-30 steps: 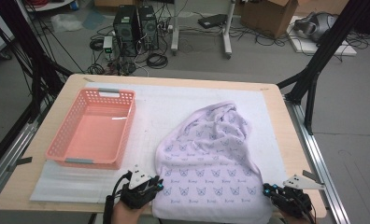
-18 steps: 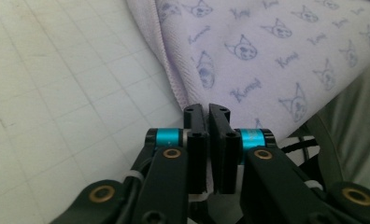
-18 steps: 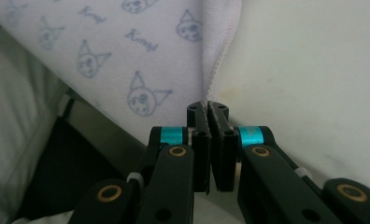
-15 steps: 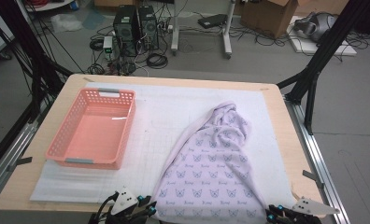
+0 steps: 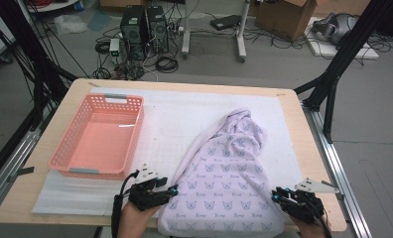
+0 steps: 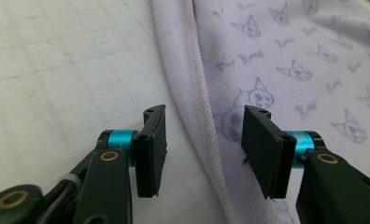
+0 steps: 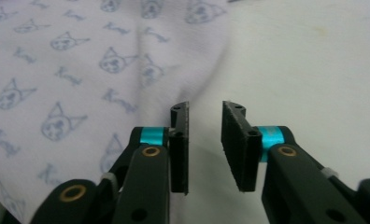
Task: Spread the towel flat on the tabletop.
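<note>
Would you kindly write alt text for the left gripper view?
The left gripper has open jaws straddling the hemmed edge of a lilac cloth printed with cat faces. The cloth lies flat on a white mat, covering the right of the picture.

Lilac cloth (image 5: 227,183) with cat-face print; salmon-pink basket (image 5: 65,159).

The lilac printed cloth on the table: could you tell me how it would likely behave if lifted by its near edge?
The lilac cloth would probably sag and drape, since it already lies bunched in soft folds at its far end. Its stitched hem looks thicker, so likely a firmer place to pinch. It seems light and may drag across the white mat.
</note>
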A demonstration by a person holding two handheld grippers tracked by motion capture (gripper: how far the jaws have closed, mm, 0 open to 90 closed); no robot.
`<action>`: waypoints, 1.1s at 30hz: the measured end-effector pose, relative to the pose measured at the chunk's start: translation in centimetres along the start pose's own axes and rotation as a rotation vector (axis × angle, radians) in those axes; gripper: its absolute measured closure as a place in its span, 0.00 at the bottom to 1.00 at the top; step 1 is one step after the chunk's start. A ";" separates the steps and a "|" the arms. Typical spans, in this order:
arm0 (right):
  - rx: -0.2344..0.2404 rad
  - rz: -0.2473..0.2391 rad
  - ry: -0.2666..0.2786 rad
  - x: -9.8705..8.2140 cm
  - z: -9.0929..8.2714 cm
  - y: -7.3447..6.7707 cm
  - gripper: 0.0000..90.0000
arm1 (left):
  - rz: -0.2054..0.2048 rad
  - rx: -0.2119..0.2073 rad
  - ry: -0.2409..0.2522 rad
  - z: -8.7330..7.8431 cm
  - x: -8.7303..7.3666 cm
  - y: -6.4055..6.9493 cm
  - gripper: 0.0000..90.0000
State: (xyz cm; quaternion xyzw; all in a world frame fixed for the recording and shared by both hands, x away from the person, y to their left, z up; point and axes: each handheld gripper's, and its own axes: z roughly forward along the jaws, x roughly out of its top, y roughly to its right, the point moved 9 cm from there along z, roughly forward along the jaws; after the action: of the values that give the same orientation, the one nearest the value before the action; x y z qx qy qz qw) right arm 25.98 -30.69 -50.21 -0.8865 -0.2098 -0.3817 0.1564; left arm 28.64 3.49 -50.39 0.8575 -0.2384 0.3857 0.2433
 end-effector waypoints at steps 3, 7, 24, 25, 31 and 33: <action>0.021 -0.029 -0.018 0.1 0.9 -1.2 0.72 | 0.055 0.044 -0.015 0.1 -0.1 0.1 0.77; 0.006 -0.064 -0.020 0.2 1.2 -1.9 0.77 | 0.044 0.062 -0.008 -1.3 -0.9 -0.4 0.97; 0.132 -0.046 -0.002 1.1 2.9 -5.3 0.74 | -0.024 0.043 0.044 -6.2 -4.2 -1.5 0.72; 0.120 -0.059 -0.001 1.1 3.1 -5.7 0.77 | -0.022 0.043 0.051 -6.0 -4.0 -1.4 0.68; 0.097 -0.143 -0.026 1.0 2.4 -5.8 0.99 | -0.031 0.024 0.082 -4.9 -2.5 -1.0 0.60; 0.028 -0.145 -0.033 0.8 1.6 -4.4 0.99 | -0.025 0.017 0.088 -4.6 -2.3 -0.6 0.60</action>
State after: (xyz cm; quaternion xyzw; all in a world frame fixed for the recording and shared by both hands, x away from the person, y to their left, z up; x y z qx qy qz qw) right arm 25.29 -26.05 -50.14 -0.8728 -0.2814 -0.3745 0.1371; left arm 25.18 7.24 -49.61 0.8446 -0.2133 0.4220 0.2509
